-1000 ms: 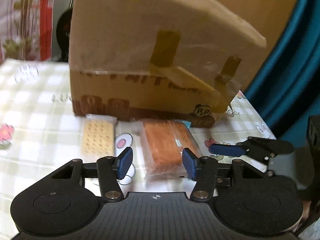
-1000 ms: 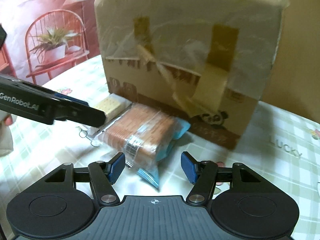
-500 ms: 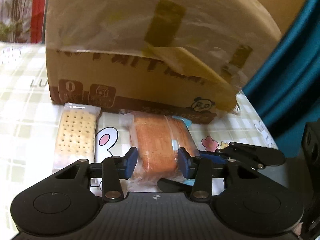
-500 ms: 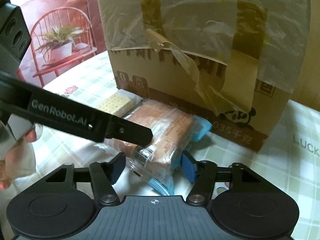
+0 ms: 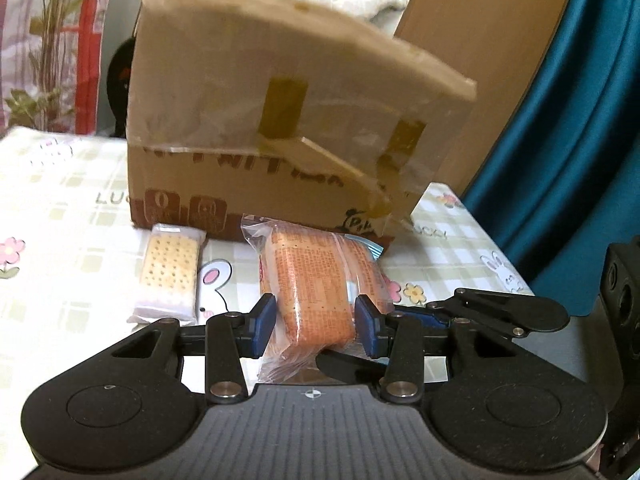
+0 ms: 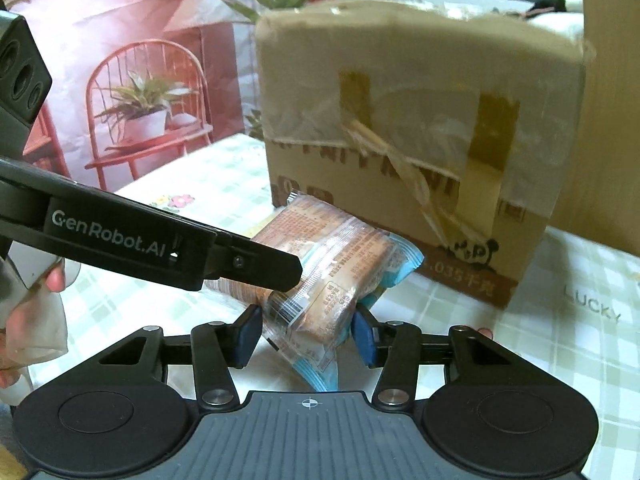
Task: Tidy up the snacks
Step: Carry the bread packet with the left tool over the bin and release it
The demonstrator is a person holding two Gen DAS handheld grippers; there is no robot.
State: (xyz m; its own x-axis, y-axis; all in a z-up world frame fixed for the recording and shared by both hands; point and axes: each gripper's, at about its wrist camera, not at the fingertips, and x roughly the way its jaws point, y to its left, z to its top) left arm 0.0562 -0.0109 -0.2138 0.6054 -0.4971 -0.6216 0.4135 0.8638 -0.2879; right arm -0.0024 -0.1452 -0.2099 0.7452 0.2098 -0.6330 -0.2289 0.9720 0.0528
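Both jaws have just been closing. The left hand-held gripper (image 5: 315,330) and right hand-held gripper (image 6: 306,334) each clamp the orange snack pack (image 5: 320,284), raised off the table (image 5: 60,216), before the cardboard box (image 5: 280,128).

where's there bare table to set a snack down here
Bare checked tablecloth lies left of the pale cracker pack, and more lies right of the cardboard box. It is crowded in front of the box: the left gripper and right gripper both grip the orange snack pack there.
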